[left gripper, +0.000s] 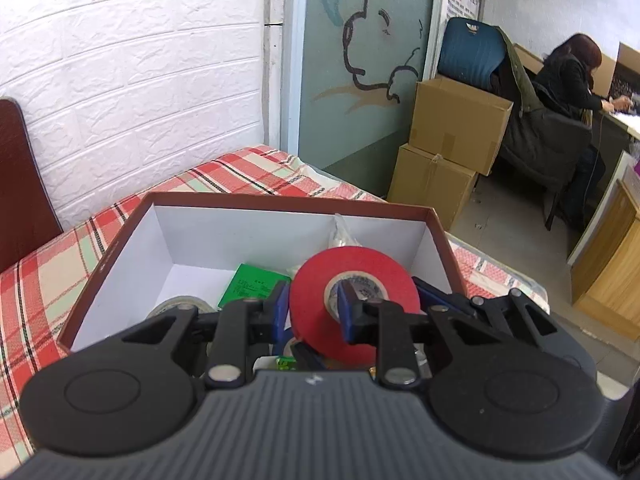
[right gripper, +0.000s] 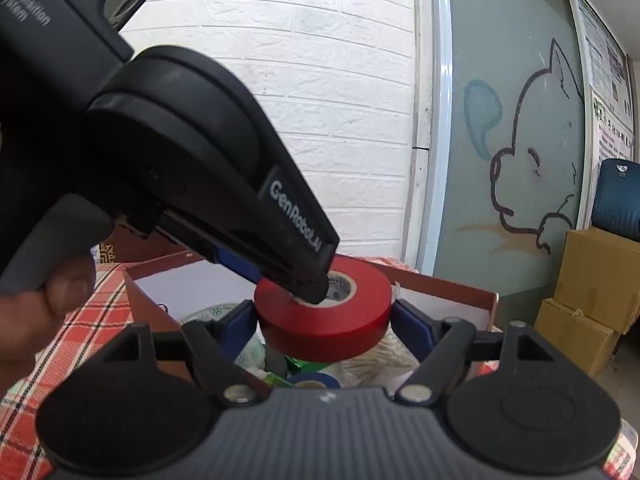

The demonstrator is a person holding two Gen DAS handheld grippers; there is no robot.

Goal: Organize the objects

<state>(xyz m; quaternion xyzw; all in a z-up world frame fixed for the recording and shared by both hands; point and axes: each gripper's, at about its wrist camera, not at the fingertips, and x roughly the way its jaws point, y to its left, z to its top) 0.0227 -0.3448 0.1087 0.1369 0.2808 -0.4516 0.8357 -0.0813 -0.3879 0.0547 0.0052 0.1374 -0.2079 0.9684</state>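
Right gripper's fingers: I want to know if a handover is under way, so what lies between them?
The red tape roll, which the left gripper pinches through its core, as the right wrist view shows.

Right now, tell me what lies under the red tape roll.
Under the red tape roll, in the box: a blue tape roll, a green packet, a clear tape roll and white cloth. Anything directly beneath is hidden.

My left gripper, matte black linkage arms, blue pads, silver pivot screws, ribbed grey housing (white GenRobot.AI lettering), right gripper identical.
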